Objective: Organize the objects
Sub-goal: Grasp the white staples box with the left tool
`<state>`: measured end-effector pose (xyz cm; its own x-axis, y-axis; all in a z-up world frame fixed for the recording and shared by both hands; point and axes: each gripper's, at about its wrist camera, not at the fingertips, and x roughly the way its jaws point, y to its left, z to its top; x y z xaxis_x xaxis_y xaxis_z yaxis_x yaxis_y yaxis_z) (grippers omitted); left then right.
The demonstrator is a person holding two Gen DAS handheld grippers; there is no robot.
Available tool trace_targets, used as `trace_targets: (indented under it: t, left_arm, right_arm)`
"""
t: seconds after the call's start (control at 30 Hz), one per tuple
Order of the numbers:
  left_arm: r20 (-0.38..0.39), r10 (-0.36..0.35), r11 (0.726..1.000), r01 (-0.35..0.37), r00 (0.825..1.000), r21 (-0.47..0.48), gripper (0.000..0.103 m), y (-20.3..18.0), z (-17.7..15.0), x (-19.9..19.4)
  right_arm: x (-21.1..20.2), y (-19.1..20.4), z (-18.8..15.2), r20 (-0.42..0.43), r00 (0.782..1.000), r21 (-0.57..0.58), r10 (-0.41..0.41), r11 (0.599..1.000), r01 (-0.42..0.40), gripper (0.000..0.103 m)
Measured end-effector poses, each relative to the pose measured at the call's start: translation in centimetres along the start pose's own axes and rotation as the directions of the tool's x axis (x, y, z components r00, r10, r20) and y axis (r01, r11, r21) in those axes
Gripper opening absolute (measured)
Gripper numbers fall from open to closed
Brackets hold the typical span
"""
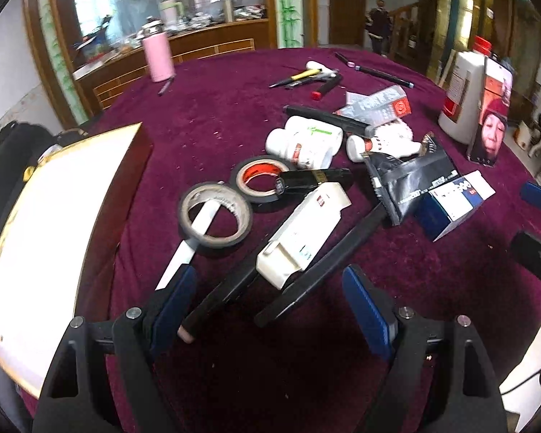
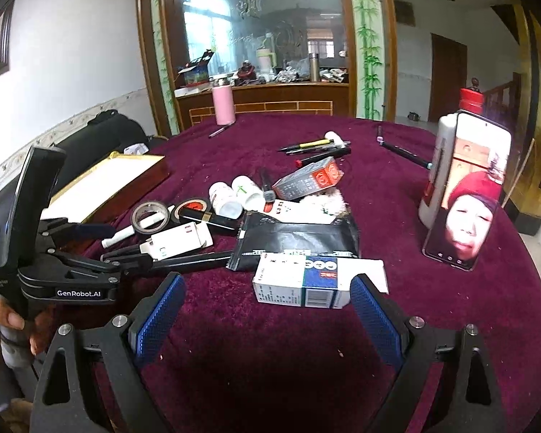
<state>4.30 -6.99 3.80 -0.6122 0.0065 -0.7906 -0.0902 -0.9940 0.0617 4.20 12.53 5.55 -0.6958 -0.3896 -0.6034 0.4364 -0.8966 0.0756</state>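
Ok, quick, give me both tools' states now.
Left tool: open, holding nothing.
Right tool: open, holding nothing.

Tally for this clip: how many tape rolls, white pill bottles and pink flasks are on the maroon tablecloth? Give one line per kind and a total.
Tape rolls: 2, one grey-cored and one red-cored, side by side
White pill bottles: 2, lying down
Pink flask: 1, upright at the far edge
Total: 5
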Motion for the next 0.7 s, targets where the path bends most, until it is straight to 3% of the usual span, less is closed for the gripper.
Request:
trace_targets:
  t: [0.17,0.3,0.4,0.5,0.57,0.7]
  left_arm:
    - [0.003,0.011,1.000,-0.011,1.000,0.030,0.082,-0.1,1.3,0.9]
    - [-0.008,-0.058,0.998,0.058,0.998,0.019,0.072,-0.3,2.6,1.6]
    - [-0.010,-0.062,0.997,0.062,0.998,0.053,0.068,-1.0,3.4,2.6]
    - [-0.066,-0.079,0.995,0.082,0.995,0.054,0.049,-1.2,3.8,4.2]
    - [-0.102,-0.104,0.993,0.109,0.989,0.044,0.047,-1.1,3.6,5.0]
    - [-0.112,-0.088,0.994,0.095,0.990,0.060,0.046,-1.3,2.7,5.0]
  right_arm:
    - [0.7,0.0,0.3,-0.013,1.000,0.007,0.023,1.000,-0.023,0.095]
    - [1.1,-0.1,0.4,-0.024,0.999,0.016,0.025,1.000,-0.025,0.095]
    - [1.4,-0.2,0.5,-0.027,0.999,0.024,0.032,0.999,-0.032,0.095]
    - [1.5,-0.2,0.4,-0.029,0.999,0.028,0.037,0.999,-0.036,0.095]
    - [1.6,-0.4,0.3,-0.032,0.999,0.033,0.038,0.999,-0.037,0.095]
    - [1.8,-0.9,0.1,-0.039,0.999,0.046,0.034,0.998,-0.032,0.095]
